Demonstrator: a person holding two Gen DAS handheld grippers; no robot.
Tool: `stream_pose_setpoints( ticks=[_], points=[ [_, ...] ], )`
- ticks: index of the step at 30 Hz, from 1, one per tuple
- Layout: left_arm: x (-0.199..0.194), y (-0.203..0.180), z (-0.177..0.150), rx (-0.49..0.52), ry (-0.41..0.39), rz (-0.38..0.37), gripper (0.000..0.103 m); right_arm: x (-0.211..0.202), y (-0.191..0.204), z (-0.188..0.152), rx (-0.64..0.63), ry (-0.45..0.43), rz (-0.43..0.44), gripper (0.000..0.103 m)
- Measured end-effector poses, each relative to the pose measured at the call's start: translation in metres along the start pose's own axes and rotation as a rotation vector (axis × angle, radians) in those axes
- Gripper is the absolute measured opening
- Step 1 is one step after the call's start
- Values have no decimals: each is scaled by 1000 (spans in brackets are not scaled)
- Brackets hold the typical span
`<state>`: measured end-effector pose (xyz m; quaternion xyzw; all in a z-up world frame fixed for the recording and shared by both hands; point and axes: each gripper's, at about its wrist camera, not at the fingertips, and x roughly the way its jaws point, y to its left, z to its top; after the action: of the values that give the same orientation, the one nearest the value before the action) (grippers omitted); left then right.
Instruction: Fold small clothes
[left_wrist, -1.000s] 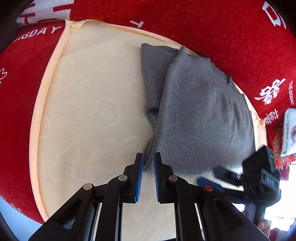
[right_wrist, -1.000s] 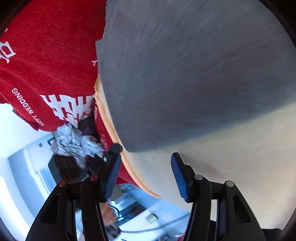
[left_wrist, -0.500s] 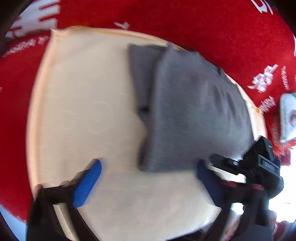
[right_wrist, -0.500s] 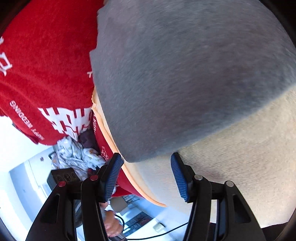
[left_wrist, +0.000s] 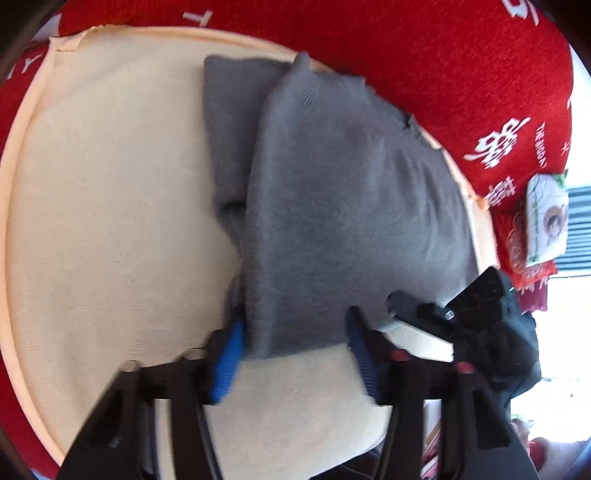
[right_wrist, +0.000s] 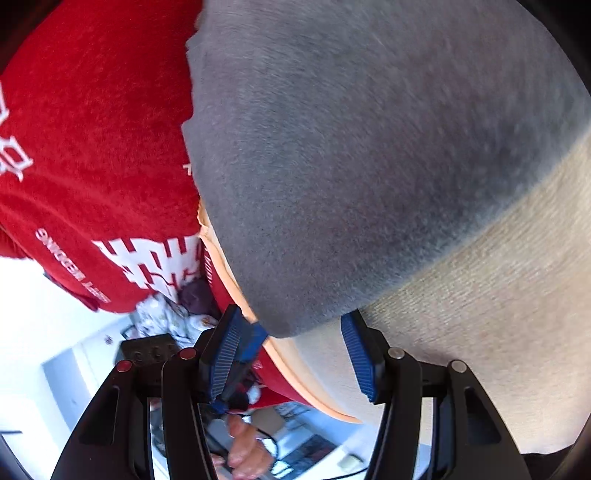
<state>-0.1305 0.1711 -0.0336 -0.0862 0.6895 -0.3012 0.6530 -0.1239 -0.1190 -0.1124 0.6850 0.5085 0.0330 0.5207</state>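
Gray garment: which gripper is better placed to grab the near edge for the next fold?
Left, probably. The left gripper already straddles the gray garment at its near corner, jaws closing around it. The right gripper sits at the other near corner by the cream mat edge, jaws also closing, less cloth between them.

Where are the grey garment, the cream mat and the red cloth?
grey garment (left_wrist: 343, 206), left wrist view, middle of its top layer
cream mat (left_wrist: 110, 221), left wrist view, bare surface
red cloth (right_wrist: 92, 122), right wrist view, plain area

one grey garment (left_wrist: 343, 206), one cream mat (left_wrist: 110, 221), two grippers (left_wrist: 295, 354)
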Motion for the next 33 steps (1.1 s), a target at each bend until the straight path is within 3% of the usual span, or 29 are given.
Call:
stream_pose_setpoints(
  ticks=[1,2,6,10,12,14,21,24,28,29,30,31,32,33],
  points=[
    [2,3,1,2,16,15,12,3,3,2,-10,2,-31,28],
    [3,5,3,1,21,21,6,6,5,5,-23,7,-77,8],
    [-15,3,3,29,-7,3,6,1,27,7,-105,14,-97,7],
    [-3,-2,-8,71,20,60,6,1,32,-2,-204,41,-219,7],
    [7,2,-13,45,18,72,7,4,19,-3,-178,45,-261,7],
    [2,3,-15,18,-7,65,7,2,14,-4,-154,40,-236,7],
    [-22,3,-18,-33,-62,139,7,0,46,-27,-332,142,-381,11],
    [-34,10,-18,-48,-78,221,7,-5,68,-33,-444,118,-447,11],
    [-38,18,-20,-67,-80,261,7,-9,96,-29,-579,37,-550,11],
    [-37,19,-20,-70,-77,270,18,-9,101,-27,-611,13,-586,11],
    [-37,21,-21,-70,-74,275,38,-8,105,-24,-642,-11,-630,11],
    [-37,21,-21,-74,-79,284,92,-5,107,-20,-668,-30,-681,11],
    [-40,20,-23,-83,-108,311,103,-4,107,-16,-681,-41,-713,11],
    [-45,20,-26,-78,-143,326,103,-1,104,-12,-693,-46,-740,11]
  ],
)
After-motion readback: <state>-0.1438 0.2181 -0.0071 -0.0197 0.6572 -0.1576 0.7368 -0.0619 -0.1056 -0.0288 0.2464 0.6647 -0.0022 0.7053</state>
